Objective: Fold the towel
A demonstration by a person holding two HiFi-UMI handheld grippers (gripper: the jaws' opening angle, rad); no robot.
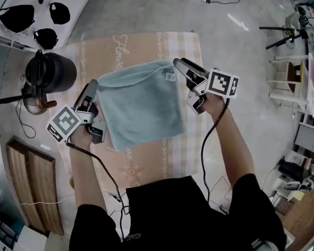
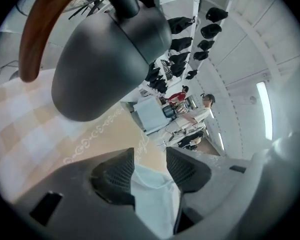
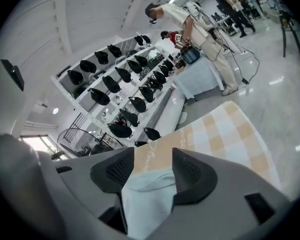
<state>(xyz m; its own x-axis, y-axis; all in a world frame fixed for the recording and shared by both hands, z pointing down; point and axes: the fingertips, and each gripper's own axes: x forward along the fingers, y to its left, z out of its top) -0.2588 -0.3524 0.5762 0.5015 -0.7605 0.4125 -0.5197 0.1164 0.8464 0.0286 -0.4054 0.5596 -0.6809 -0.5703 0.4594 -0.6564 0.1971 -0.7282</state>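
Head view: dark kettle [image 1: 51, 73] (wooden-handled) stands left of the towel [image 1: 141, 103].

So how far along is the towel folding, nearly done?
Well along, it seems. The blue towel lies on the checked tablecloth as a fairly neat square with a layered edge, so at least one fold looks done. In hand: the left gripper and right gripper sit at its side edges, jaws apart, cloth between them but not pinched. Left: perhaps another fold; I can't tell.
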